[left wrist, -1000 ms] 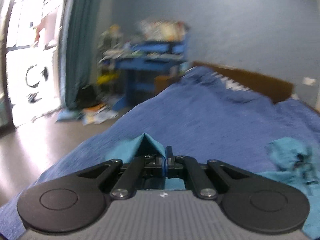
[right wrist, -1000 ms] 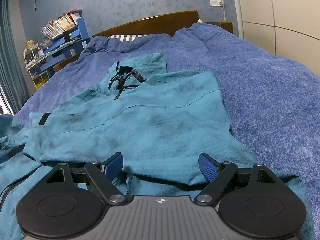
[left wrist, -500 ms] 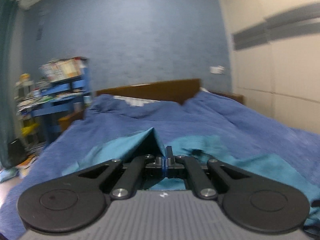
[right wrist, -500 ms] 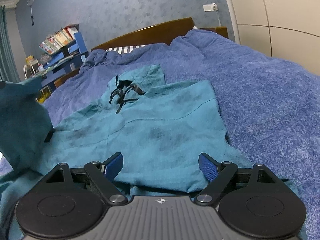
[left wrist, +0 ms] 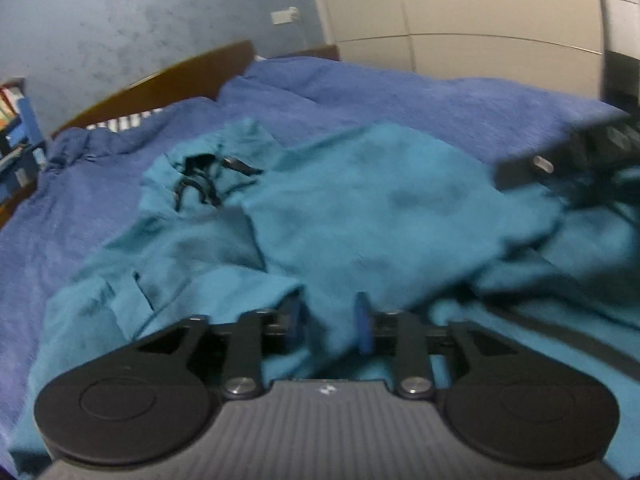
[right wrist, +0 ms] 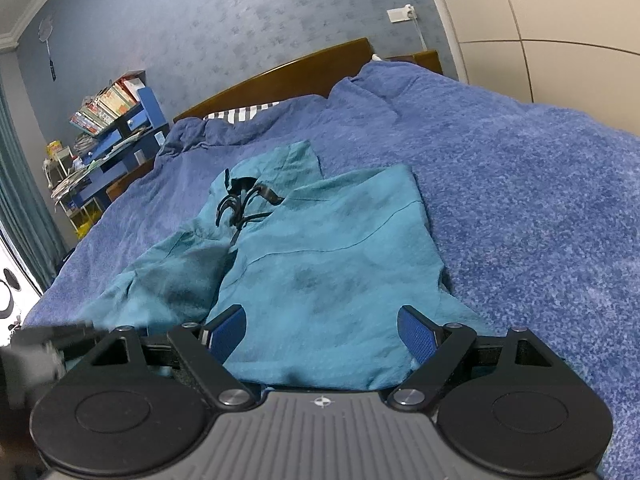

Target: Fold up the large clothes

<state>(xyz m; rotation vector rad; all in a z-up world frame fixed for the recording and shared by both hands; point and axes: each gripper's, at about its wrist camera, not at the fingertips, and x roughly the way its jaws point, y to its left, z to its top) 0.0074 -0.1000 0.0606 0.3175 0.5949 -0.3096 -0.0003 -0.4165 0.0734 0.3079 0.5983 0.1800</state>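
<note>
Garment mid-fold on bed: sides lapped inward, centre frame; lower part unfolded. Left gripper fingers apart, cloth between. Right gripper fingers apart, empty.

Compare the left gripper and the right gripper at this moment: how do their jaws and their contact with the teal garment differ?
The left gripper has its jaws only narrowly apart, with a fold of the teal garment between them; the right gripper has its jaws wide apart. The left view is blurred, so whether its pads pinch the cloth is unclear; the right fingers plainly grip nothing, with the garment's hem lying between them. Both have blue pads and point over the blue bedspread.
</note>
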